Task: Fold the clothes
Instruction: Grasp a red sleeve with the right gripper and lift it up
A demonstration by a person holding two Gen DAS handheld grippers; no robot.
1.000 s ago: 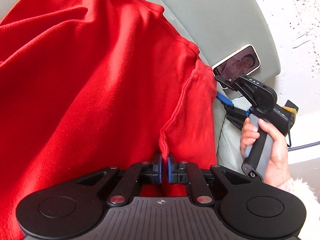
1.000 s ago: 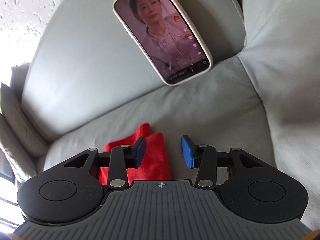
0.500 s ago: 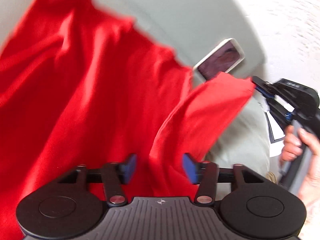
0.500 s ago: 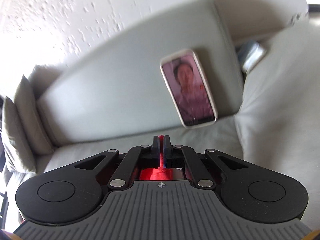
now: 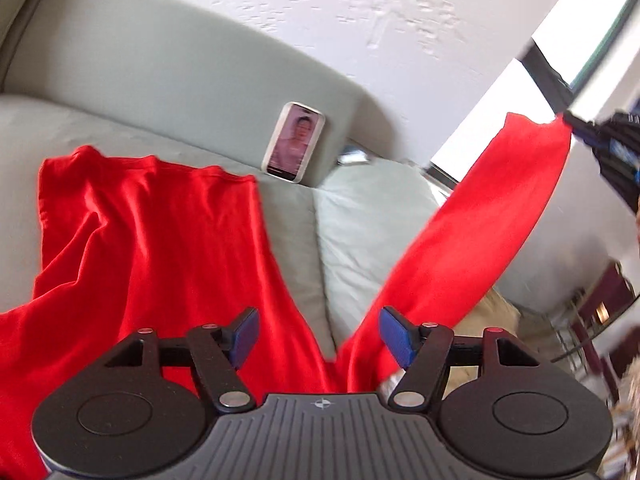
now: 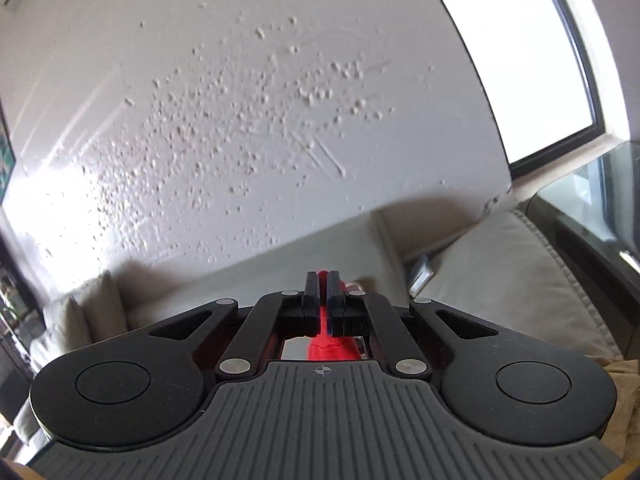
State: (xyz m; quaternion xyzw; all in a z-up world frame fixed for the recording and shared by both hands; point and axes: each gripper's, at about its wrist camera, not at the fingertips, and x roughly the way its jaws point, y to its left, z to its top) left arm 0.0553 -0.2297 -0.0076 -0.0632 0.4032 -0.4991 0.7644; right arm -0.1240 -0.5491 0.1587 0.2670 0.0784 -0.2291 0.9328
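Taking the phone [image 5: 295, 142] propped against the sofa [image 5: 168, 68] backrest as the marker: left of it and below, the body of the red garment [image 5: 152, 248] lies spread over the seat, rumpled and creased. A fold made on that uneven cloth would likely set the wrinkles in.

Below the phone, the left gripper [image 5: 318, 336] has its jaws opening, and no cloth sits between the blue pads; the garment only passes beneath them. With nothing pinning that side, a hard pull from the other end could drag the whole garment off the seat.

Right of the phone and higher, a long red strip rises taut to the right gripper [image 5: 570, 120], whose jaws are clamped on its end. That pinch looks thin, so the cloth may slip free under tension.
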